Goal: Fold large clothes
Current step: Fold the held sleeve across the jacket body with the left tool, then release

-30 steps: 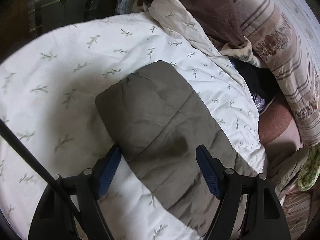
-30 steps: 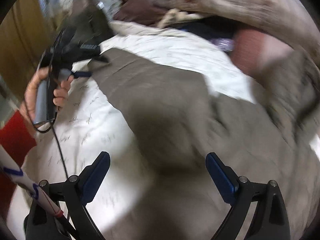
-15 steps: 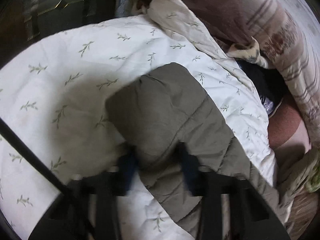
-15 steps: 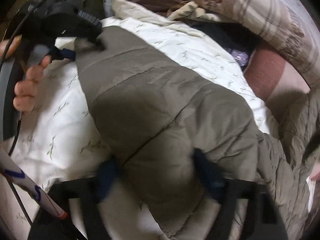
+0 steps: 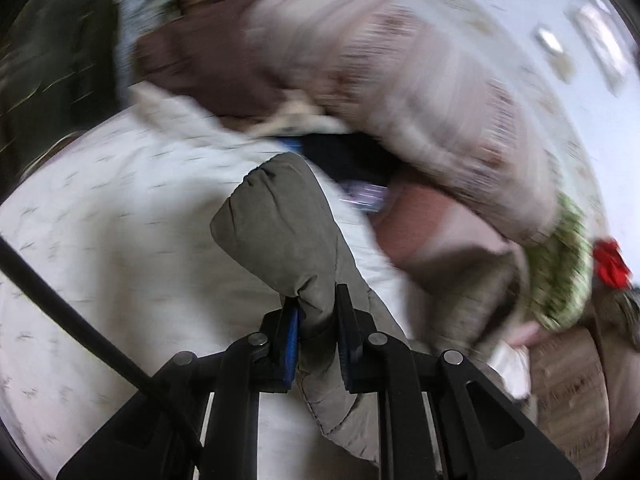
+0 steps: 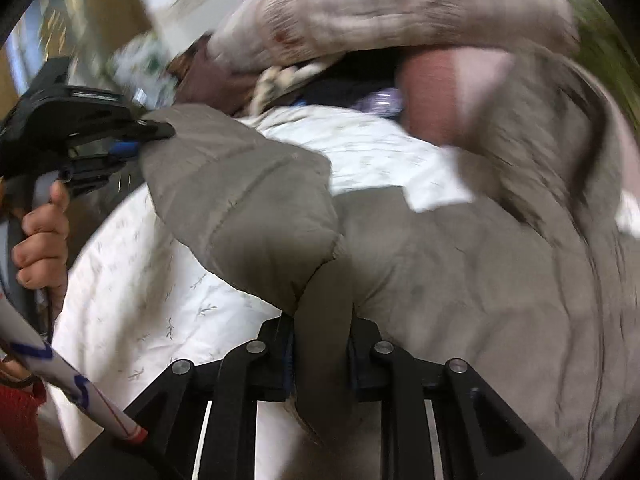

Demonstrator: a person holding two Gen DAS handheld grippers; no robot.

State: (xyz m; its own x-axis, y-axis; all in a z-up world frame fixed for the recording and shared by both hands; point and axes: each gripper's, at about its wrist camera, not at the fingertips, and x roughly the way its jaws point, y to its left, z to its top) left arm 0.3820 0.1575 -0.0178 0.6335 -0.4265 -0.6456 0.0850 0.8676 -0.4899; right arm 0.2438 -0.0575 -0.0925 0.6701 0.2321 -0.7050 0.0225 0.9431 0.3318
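Now both tongs are clamped on the olive padded jacket [image 5: 280, 224]. Left tongs [image 5: 318, 332]: jaws brought nearly together, having just closed, with a pinched fold of jacket fabric squeezed between the blue pads [image 5: 293, 344]; the puffy sleeve end is seen bulging just beyond the tips, raised off the bed. Right tongs [image 6: 322, 344]: jaws also just closed, a thick bunch of the same jacket [image 6: 256, 208] gripped between them, fabric hanging down below the pads. In the right wrist view the left tongs [image 6: 138, 140] are seen at far left, biting the jacket's far edge, held by a hand [image 6: 42, 248] with a red sleeve [image 6: 18, 428] below it. The jacket is stretched between the two grips, its sleeve part lifted; the rest is spread to the right, lying on the bed. A white duvet with small leaf print [image 5: 120, 240] is under the jacket, covering the near and left bed area. A black cable [image 5: 68, 320] is crossing the lower left of the left wrist view. At the far side a striped pinkish blanket [image 5: 420, 92] is piled, with a brown cloth [image 5: 200, 52] to its left and a dark item [image 5: 352, 156] beneath it. At the right a green patterned cloth [image 5: 564, 276] and something red [image 5: 610, 264] are seen, blurred. Heavy motion blur is present in both views.
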